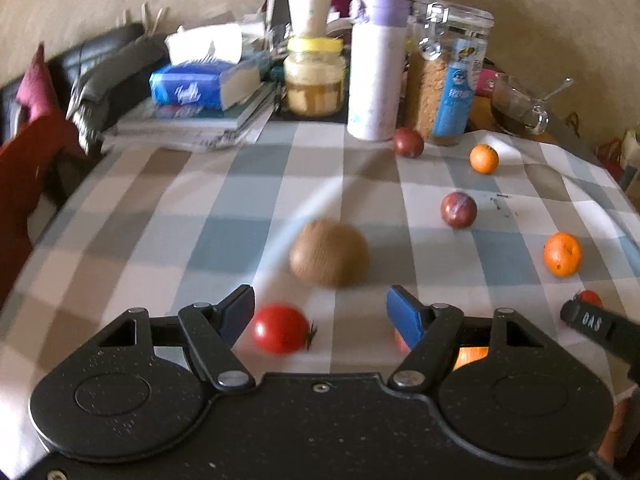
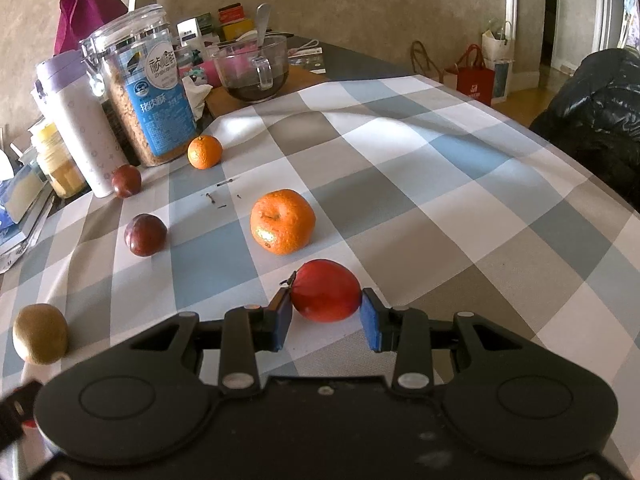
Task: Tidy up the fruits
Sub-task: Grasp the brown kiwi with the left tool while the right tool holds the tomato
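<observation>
My right gripper [image 2: 326, 306] is shut on a red tomato [image 2: 325, 290], its blue pads against both sides of it, low over the checked cloth. My left gripper [image 1: 320, 310] stands open. A second red tomato [image 1: 281, 329] lies on the cloth just inside its left finger, untouched. A brown kiwi [image 1: 328, 258] sits a little ahead of it. Farther off lie two dark plums [image 1: 459, 210] [image 1: 408, 142] and two oranges [image 1: 562, 254] [image 1: 484, 158]. The nearer orange [image 2: 282, 222] is right beyond the held tomato. Another orange fruit [image 1: 472, 356] shows partly behind my left gripper's right finger.
Along the table's far edge stand a white bottle [image 1: 376, 68], a lidded plastic canister [image 1: 448, 76], a yellow-lidded jar [image 1: 315, 76], tissues [image 1: 200, 84] on books, and a glass bowl with a spoon [image 2: 252, 68]. A black bag [image 2: 596, 120] sits beyond the right edge.
</observation>
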`<state>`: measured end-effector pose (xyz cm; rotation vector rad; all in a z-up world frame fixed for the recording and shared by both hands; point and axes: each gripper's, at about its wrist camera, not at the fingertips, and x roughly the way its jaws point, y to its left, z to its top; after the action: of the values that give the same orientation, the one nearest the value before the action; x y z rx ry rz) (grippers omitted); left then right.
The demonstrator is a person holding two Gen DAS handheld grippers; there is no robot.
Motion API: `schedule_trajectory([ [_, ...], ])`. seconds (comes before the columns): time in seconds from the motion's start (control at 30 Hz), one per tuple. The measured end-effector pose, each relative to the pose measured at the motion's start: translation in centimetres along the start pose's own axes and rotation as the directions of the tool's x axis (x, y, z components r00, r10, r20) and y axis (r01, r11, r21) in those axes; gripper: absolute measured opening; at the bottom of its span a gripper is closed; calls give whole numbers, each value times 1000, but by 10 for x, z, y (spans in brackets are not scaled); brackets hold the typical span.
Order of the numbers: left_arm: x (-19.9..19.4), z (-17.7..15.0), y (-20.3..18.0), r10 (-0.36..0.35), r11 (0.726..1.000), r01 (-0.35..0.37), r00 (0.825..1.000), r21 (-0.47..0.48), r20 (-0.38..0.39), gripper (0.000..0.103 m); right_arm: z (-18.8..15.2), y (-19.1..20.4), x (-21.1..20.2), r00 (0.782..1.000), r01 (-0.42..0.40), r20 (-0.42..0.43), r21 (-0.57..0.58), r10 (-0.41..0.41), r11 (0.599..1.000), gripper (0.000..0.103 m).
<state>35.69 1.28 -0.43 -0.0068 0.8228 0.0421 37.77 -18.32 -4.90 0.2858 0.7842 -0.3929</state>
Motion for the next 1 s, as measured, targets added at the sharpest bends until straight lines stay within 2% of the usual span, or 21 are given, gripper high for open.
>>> schedule_trajectory([
  [0.1, 6, 12, -7, -3, 1000, 3, 1000, 30, -10, 74, -1, 1, 0, 1000, 7, 3, -10, -7, 1000, 39],
  [0.23, 22, 22, -10, -33, 999, 34, 998, 19, -51, 75, -1, 3, 1, 1000, 17, 4, -27, -17, 1000, 39],
  [0.73, 64, 25, -7, 44, 999, -45, 993, -7, -110, 74, -3, 7, 1, 999, 33, 4, -54, -33, 998, 39],
  [0.77, 66, 24, -7, 49, 999, -50, 993, -6, -111, 72, -3, 7, 2, 999, 34, 4, -55, -34, 998, 39],
  [0.8, 67, 24, -7, 49, 999, -50, 993, -2, -110, 65, -3, 7, 1, 999, 34, 5, -56, -34, 998, 39],
  [0.83, 67, 23, -8, 31, 1000, -31, 993, 3, -111, 61, -3, 7, 2, 999, 36, 5, -58, -36, 998, 39],
  [1.0, 61, 19, -11, 29, 1000, -29, 993, 7, -117, 61, -3, 8, 2, 999, 38, 5, -60, -37, 997, 39],
])
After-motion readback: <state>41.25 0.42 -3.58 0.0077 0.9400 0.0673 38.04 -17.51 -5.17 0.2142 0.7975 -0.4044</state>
